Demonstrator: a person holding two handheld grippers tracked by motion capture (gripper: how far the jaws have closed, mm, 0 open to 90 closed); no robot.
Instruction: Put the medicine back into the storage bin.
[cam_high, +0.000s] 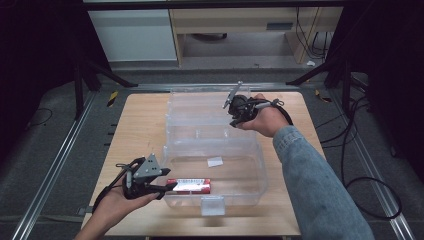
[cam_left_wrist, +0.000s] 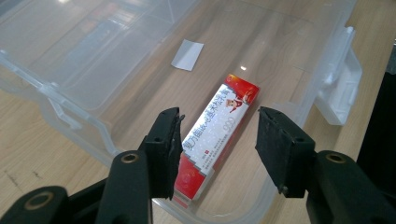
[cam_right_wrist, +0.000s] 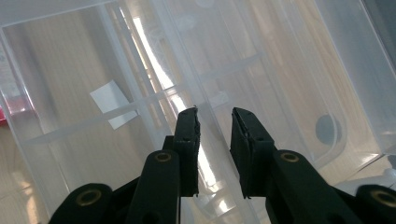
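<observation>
A clear plastic box (cam_high: 261, 172) stands open on the wooden table, its lid (cam_high: 200, 107) laid back behind it. A red-and-white carton (cam_high: 189, 185) lies flat in the box near the front left corner. My left gripper (cam_high: 169, 180) reaches over the box's left rim. In the left gripper view it (cam_left_wrist: 218, 114) is open, its jaws on either side of the carton (cam_left_wrist: 215, 135); the left jaw is close to the carton's edge and the right jaw is apart from it. My right gripper (cam_high: 233, 120) is at the lid's right part. It (cam_right_wrist: 214, 112) is open, with a ridge of the clear lid (cam_right_wrist: 154, 56) running between its jaws.
A small white label (cam_high: 215, 161) lies on the box floor. The box's front latch (cam_high: 212, 205) hangs over the table's near edge. Bare tabletop (cam_high: 140, 125) lies to the left of the box. Black frame legs and cables stand around the table.
</observation>
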